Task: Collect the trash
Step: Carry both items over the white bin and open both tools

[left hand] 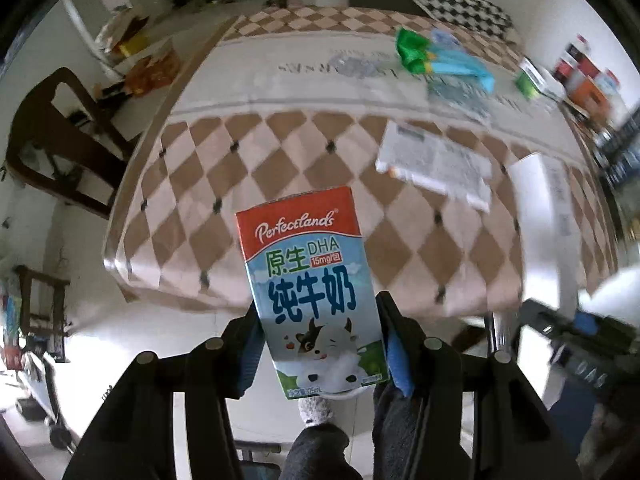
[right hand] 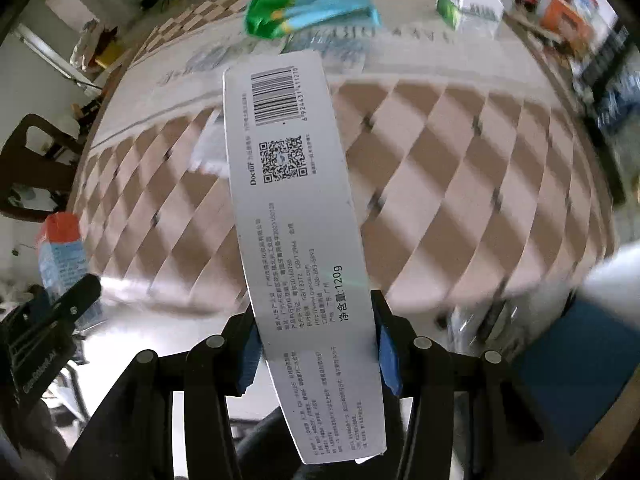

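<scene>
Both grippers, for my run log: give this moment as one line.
left gripper: shut on milk carton | right gripper: shut on toothpaste box | both above checkered table

A small milk carton [left hand: 316,292] and a long white toothpaste box [right hand: 304,240] are each clamped upright off the table.

— What's covering the surface [left hand: 304,152]?
— A brown-and-cream diamond cloth is draping over it. A dark wooden chair [left hand: 52,136] is standing beside it on a pale floor [left hand: 180,328] that is catching bright daylight.
</scene>
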A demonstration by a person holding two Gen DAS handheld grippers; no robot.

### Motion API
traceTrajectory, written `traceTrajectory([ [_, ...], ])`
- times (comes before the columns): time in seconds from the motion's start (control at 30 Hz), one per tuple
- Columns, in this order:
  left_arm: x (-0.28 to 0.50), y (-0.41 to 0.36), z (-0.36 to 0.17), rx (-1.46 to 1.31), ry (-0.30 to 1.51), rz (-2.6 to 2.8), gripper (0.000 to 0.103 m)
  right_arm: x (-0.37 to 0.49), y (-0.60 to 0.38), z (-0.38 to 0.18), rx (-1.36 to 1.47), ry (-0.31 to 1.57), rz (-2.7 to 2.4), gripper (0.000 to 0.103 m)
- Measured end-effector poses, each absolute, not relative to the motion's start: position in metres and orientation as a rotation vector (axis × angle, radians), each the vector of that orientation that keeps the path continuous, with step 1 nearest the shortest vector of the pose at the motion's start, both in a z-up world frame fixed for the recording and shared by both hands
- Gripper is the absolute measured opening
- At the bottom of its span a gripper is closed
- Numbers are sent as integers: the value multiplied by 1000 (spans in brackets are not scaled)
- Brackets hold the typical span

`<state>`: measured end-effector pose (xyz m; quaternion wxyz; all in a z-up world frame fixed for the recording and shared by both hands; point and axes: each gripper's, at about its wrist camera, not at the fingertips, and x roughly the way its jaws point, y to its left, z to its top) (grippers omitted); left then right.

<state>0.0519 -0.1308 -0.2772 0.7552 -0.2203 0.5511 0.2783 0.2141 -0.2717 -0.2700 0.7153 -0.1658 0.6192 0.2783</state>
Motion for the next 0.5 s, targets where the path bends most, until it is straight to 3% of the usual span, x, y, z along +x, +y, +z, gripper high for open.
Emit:
traceTrajectory([
  [0.23, -4, -164, -336, -513, 1340, 490, 50, 101, -320, -310, -287, 1552, 594, 50],
  [0.5, -10, -168, -513, -678, 1537, 378, 51, 60, -362, -452, -259, 1806, 498, 51],
])
